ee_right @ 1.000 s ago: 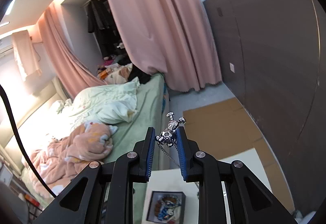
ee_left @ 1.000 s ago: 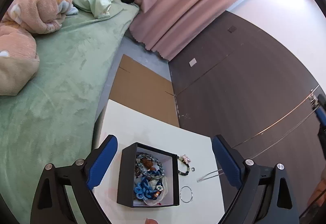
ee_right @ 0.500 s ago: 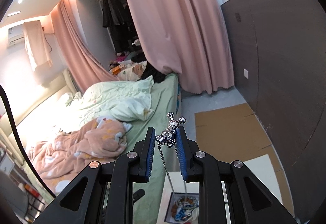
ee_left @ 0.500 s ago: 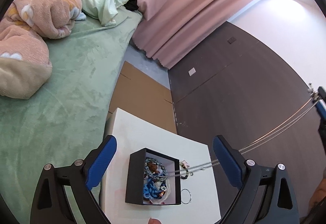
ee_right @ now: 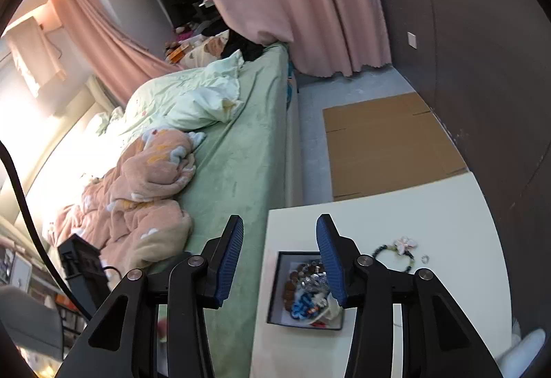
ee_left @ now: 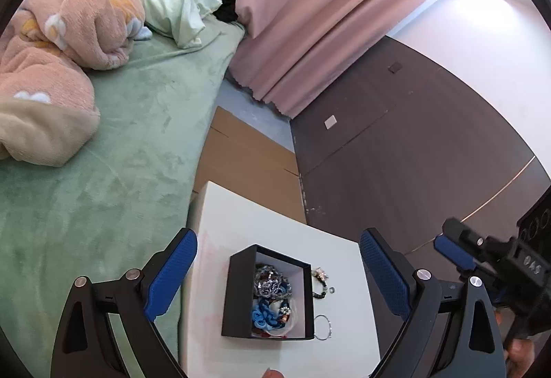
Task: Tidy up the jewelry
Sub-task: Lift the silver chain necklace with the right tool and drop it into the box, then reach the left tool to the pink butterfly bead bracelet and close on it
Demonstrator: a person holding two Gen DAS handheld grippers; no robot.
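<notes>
Step in hand: silver chain (ee_left: 268, 286) lies heaped in the black box (ee_left: 237, 292); judged a drop just made, with loose pieces left to gather.
Right gripper (ee_right: 279, 261): jaws just opened, parted about halfway, nothing between them; hangs above the box's left half in its own view.
Left gripper (ee_left: 277, 269): spread wide, empty, poised over the box.
Box place: on the white table (ee_left: 241, 216), toward the near edge, roughly midway between left and right edges.
Box contents: silver chain on top toward the far wall, dark bead strand (ee_right: 292, 278) under it, blue knotted cord piece (ee_left: 265, 312) toward the near wall; exact tally inside cannot be told.
Outside the box, counted: one beaded bracelet with pink flower (ee_right: 401, 249), one small ring (ee_right: 425, 258), one thin silver hoop (ee_left: 322, 326); three in all, along the box's right side, toward the table's right edge.
Doing it well: lift clear without snagging the chain; take the hoop next, since it lies just beside the box wall; pinch thin pieces low and square, close slowly.
Risk: small ring likely to slide or flick under the pads.
Count of boxes: one.
</notes>
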